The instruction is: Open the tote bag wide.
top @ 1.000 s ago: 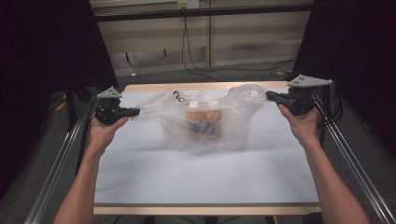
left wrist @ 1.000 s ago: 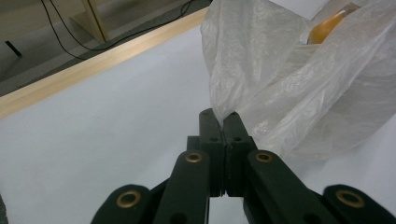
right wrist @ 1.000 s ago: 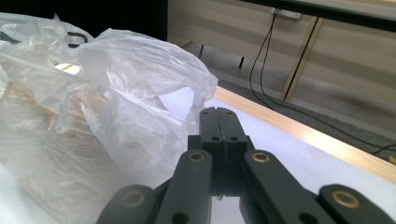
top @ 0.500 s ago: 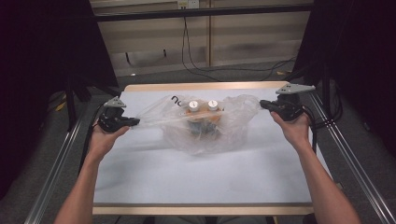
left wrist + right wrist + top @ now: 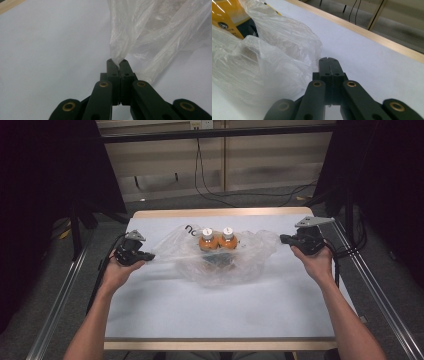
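Two orange bottles (image 5: 218,240) with white caps stand side by side in one clear plastic bag (image 5: 235,262), mid-table toward the far edge. Left gripper (image 5: 148,256) is clamped on the bag's left edge. Right gripper (image 5: 284,239) is fully closed at the bag's right edge; film possibly pinched, unclear. White table (image 5: 215,315) lies bare toward the near edge.

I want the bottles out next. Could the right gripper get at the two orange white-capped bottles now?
Probably not yet: the right gripper is shut, apparently pinching the clear plastic bag; the orange white-capped bottles stand uncovered on top.
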`<state>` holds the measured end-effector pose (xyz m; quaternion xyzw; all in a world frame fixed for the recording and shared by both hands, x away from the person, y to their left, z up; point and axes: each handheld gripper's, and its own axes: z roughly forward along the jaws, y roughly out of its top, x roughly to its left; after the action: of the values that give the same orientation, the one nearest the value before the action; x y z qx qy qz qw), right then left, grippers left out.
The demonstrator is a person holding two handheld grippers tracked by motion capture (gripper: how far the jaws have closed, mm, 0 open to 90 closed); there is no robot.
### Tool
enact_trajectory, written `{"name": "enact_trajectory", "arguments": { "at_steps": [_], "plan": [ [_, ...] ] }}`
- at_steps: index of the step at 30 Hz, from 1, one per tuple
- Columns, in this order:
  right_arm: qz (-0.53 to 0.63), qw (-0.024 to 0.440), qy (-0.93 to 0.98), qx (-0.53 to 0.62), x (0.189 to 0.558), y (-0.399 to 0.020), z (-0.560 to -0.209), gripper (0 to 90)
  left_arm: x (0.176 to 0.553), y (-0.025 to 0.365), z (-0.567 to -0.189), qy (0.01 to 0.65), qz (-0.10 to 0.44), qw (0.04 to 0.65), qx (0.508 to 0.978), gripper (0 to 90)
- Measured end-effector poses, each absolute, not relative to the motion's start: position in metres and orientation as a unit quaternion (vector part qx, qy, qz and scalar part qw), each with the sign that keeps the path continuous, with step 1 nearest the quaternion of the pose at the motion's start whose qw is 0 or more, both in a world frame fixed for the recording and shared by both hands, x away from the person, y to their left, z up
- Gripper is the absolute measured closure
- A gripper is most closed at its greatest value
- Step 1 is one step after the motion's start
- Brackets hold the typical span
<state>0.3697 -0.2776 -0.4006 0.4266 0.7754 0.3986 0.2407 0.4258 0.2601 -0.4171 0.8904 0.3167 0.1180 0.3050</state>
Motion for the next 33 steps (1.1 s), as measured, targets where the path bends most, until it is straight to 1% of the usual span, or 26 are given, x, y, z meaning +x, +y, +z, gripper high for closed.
{"name": "enact_trajectory", "arguments": {
  "at_steps": [1,5,8,10,12,17,22,28,33],
  "plan": [
    [0.395,0.242,0.778,0.425,0.37,-0.278,-0.403,90.0,0.427,0.258,-0.419,0.312,0.124,0.301,0.893,89.5],
    [0.388,0.235,0.779,0.432,0.375,-0.279,-0.412,90.0,0.434,0.255,-0.428,0.318,0.11,0.287,0.897,89.5],
    [0.371,0.235,0.788,0.431,0.38,-0.278,-0.418,90.0,0.438,0.255,-0.432,0.325,0.109,0.292,0.893,89.5],
    [0.364,0.229,0.793,0.432,0.382,-0.278,-0.422,90.0,0.439,0.254,-0.436,0.322,0.11,0.278,0.898,89.5],
    [0.36,0.22,0.795,0.436,0.386,-0.281,-0.428,90.0,0.44,0.252,-0.441,0.326,0.101,0.283,0.897,89.6],
    [0.346,0.214,0.8,0.442,0.389,-0.281,-0.437,90.0,0.443,0.248,-0.451,0.32,0.092,0.262,0.906,89.6],
    [0.335,0.194,0.809,0.443,0.392,-0.286,-0.449,90.0,0.442,0.246,-0.461,0.311,0.079,0.252,0.913,89.6],
    [0.315,0.185,0.818,0.444,0.393,-0.285,-0.46,90.0,0.442,0.246,-0.462,0.31,0.075,0.249,0.914,89.7],
    [0.292,0.183,0.832,0.435,0.395,-0.281,-0.467,90.0,0.439,0.242,-0.462,0.303,0.09,0.242,0.917,89.6]
  ]
}}
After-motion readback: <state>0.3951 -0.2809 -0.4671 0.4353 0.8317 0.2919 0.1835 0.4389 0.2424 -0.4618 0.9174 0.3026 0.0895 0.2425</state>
